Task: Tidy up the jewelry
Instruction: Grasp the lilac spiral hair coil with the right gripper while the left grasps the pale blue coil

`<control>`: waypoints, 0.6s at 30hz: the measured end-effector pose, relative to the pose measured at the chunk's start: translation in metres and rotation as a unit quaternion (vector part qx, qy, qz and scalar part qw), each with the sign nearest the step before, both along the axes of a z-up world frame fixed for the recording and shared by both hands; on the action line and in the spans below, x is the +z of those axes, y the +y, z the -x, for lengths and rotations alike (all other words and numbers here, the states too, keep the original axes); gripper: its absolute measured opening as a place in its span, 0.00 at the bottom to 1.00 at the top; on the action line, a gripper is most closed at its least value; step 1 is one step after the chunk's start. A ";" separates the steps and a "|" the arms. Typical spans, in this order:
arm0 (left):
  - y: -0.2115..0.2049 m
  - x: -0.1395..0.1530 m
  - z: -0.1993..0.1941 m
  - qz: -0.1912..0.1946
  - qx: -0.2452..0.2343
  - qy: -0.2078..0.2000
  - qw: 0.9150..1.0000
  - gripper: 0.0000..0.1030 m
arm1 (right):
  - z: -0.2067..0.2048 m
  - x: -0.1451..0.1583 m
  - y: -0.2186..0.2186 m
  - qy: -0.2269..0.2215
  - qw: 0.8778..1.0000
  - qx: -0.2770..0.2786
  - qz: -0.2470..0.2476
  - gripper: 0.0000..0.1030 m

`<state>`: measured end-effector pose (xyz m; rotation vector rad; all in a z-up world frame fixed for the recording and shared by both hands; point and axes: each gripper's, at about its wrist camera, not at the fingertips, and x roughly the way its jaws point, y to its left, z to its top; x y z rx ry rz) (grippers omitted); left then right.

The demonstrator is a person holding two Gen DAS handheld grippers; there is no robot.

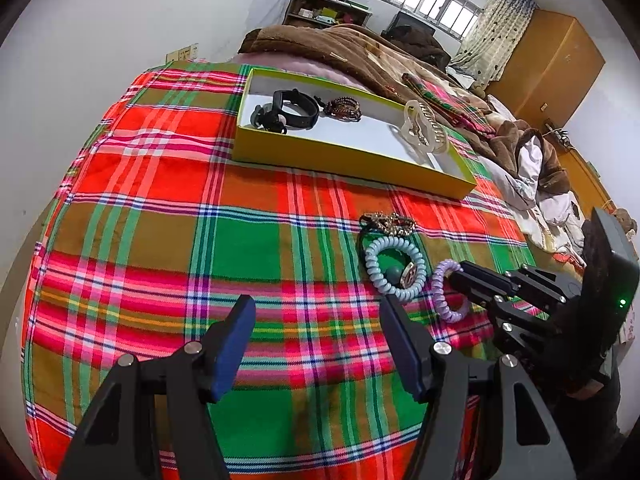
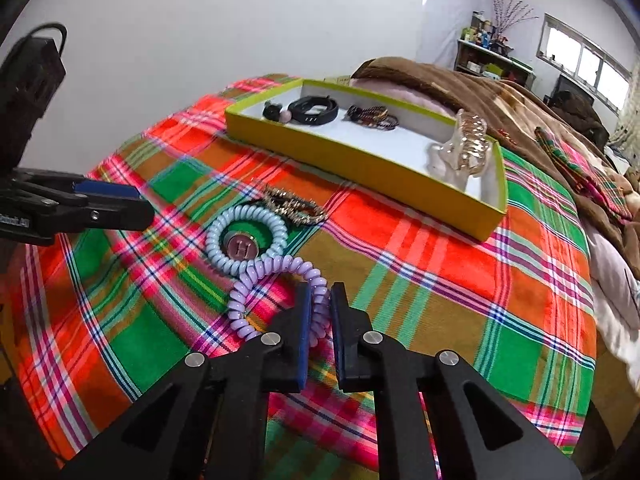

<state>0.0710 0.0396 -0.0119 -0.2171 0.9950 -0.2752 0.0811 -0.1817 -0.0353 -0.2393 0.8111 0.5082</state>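
Note:
A purple spiral hair tie (image 2: 240, 300) lies on the plaid cloth, and my right gripper (image 2: 321, 288) is shut on its near coil. The same gripper (image 1: 456, 276) shows in the left wrist view, on the purple tie (image 1: 438, 280). Touching the tie is a light-blue spiral hair tie (image 2: 216, 240) ringing a round H button (image 2: 241, 247). A sparkly gold hair piece (image 2: 292, 204) lies just beyond. My left gripper (image 1: 318, 306) hangs open over bare cloth, left of the blue tie (image 1: 370, 260). The yellow box (image 1: 340, 160) holds a black band (image 1: 296, 110), beaded bracelets (image 1: 344, 108) and a clear claw clip (image 1: 424, 128).
A brown blanket (image 1: 360, 52) is heaped behind the box, with crumpled bedding (image 1: 532, 168) to the right. A white wall runs along the cloth's left side. A wooden wardrobe (image 1: 560, 64) and a cluttered shelf (image 1: 324, 4) stand far back.

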 end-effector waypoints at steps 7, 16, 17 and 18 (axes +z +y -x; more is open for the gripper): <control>-0.016 0.001 -0.012 -0.003 -0.013 0.000 1.000 0.64 | 0.001 0.006 -0.020 -0.006 0.999 -0.024 -0.032 0.09; -0.041 -0.008 -0.031 -0.027 -0.026 0.009 0.999 0.63 | 0.008 0.015 -0.041 -0.017 0.997 -0.047 -0.060 0.09; -0.044 -0.008 -0.031 -0.031 -0.028 0.010 0.999 0.63 | 0.008 0.015 -0.043 -0.018 0.997 -0.048 -0.062 0.09; -0.046 -0.009 -0.032 -0.034 -0.029 0.011 0.999 0.61 | 0.008 0.015 -0.044 -0.018 0.997 -0.049 -0.064 0.09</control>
